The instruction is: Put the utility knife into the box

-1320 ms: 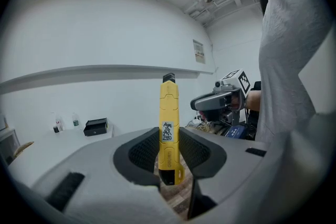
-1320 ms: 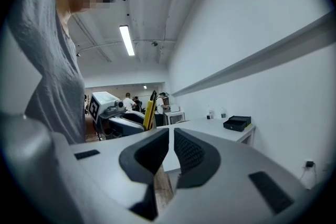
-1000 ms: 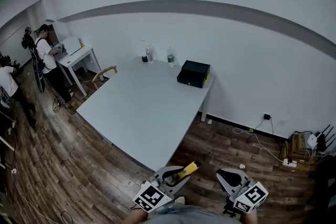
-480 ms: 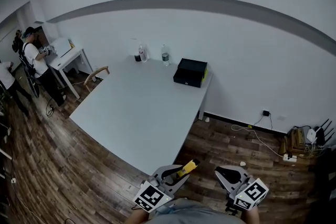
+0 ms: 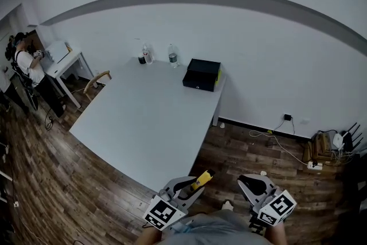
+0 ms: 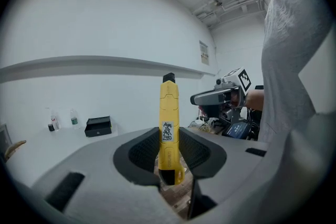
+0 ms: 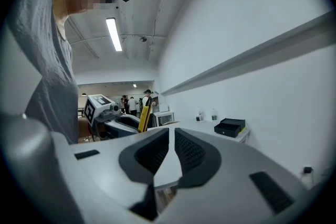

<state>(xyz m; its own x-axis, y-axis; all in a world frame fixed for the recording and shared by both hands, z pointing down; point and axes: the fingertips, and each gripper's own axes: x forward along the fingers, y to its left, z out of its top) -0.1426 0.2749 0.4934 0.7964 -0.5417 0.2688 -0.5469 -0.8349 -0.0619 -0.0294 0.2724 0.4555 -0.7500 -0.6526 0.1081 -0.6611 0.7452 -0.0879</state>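
Both tools hover just short of the bench's near corner, above the wood floor. The left tool has its pads closed on the lower body of a yellow utility knife, whose black-tipped end sticks out past the jaws and points toward the bench. Seen in the left gripper view, the knife stands straight up the middle of that tool, pinched from both sides.

The right tool hangs beside it, off the same corner of the bench. Its jaws are drawn in narrow, with only a slit between the pads and nothing in it. The knife shows to its left.

A black box sits at the bench's far corner, by the wall and well apart from the knife. It also shows small in the left gripper view and the right gripper view. Two bottles stand along the bench's far edge. Beyond the bench's left side, a person stands at a small white table, and a wooden chair is tucked against the bench.
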